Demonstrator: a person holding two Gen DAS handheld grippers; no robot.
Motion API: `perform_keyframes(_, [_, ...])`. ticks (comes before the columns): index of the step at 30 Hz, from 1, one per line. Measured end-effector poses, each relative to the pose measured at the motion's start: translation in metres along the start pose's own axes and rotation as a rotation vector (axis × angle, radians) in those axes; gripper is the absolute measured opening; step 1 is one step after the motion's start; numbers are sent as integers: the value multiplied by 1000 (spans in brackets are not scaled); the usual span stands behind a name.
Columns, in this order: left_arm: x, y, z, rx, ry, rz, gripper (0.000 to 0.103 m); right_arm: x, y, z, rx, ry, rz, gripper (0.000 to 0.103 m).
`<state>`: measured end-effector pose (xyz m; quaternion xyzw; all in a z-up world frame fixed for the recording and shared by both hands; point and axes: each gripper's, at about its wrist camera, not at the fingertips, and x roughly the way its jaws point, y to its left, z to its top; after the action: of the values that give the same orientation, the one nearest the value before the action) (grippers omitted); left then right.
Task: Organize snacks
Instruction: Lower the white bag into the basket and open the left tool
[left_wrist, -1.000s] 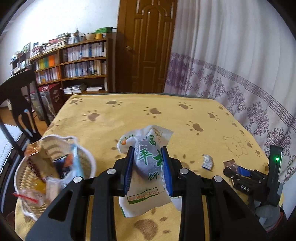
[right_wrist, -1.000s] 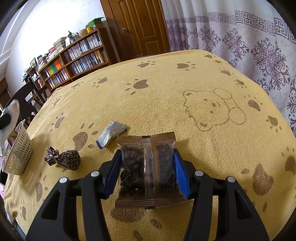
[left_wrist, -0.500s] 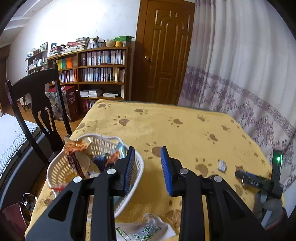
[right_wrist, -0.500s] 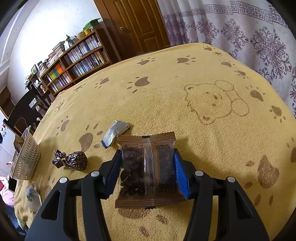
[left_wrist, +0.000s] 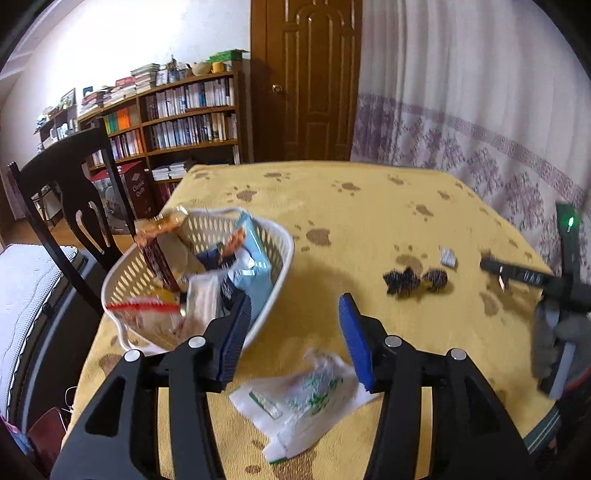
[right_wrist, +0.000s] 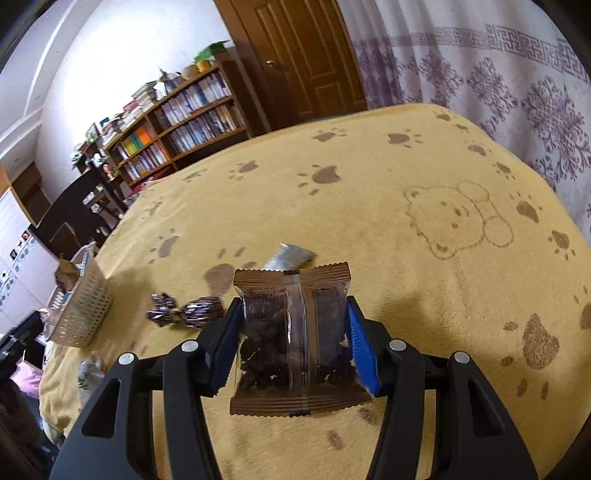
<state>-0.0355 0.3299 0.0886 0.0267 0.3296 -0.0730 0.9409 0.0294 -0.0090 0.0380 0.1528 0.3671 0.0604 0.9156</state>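
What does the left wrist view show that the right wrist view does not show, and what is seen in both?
Only the left wrist view shows the open left gripper, the basket's contents, and the white-green packet clearly.

Only the right wrist view shows the right gripper shut on the brown snack pack.

Both show the white basket, the dark wrapped candy, and the small silver packet.

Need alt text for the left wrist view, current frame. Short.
The open left gripper hovers over a yellow paw-print tablecloth, with a white and green snack packet lying loose below its fingers. A white basket full of snacks sits to the left; a dark wrapped candy lies to the right.
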Motion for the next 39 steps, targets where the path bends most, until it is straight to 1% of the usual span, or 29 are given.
perform_keyframes(7, [17, -4, -18, 27, 60, -56, 51, -12, 20, -2, -43, -4, 60, 54])
perform_keyframes(12, [35, -16, -29, 75, 103, -100, 51, -16, 24, -2, -44, 1, 95, 54])
perform_keyframes(14, [44, -18, -32, 86, 116, -97, 51, -18, 26, -2, -46, 2, 101, 54])
perform_keyframes(17, [59, -13, -38, 68, 152, -92, 51, -17, 28, -4, -53, 4, 104, 54])
perform_keyframes(18, [62, -12, -40, 63, 148, -97, 54, -17, 29, -4, -54, 5, 105, 55])
perform_keyframes(25, [63, -16, -47, 88, 153, -90, 55, -18, 30, -5, -60, 8, 105, 55])
perform_keyframes(28, [60, -15, -51, 89, 174, -96, 55, -19, 31, -5, -61, 2, 107, 54])
perform_keyframes(32, [57, -15, -58, 99, 173, -100, 55, -20, 33, -6, -69, 0, 110, 54])
perform_keyframes(34, [58, -17, -58, 95, 174, -88, 55, -19, 35, -7, -74, 5, 112, 54])
perform_keyframes(35, [58, -19, -59, 96, 176, -89, 54, -18, 36, -8, -78, 8, 112, 55])
perform_keyframes(36, [58, -20, -59, 96, 177, -93, 45, -18, 37, -8, -81, 10, 113, 54])
perform_keyframes(37, [56, -21, -58, 92, 178, -106, 39, -18, 38, -9, -86, 12, 116, 54])
perform_keyframes(38, [55, -22, -58, 90, 176, -116, 35, -18, 39, -9, -89, 13, 117, 54])
perform_keyframes(39, [53, -24, -58, 92, 171, -116, 33, -19, 40, -10, -92, 12, 119, 54])
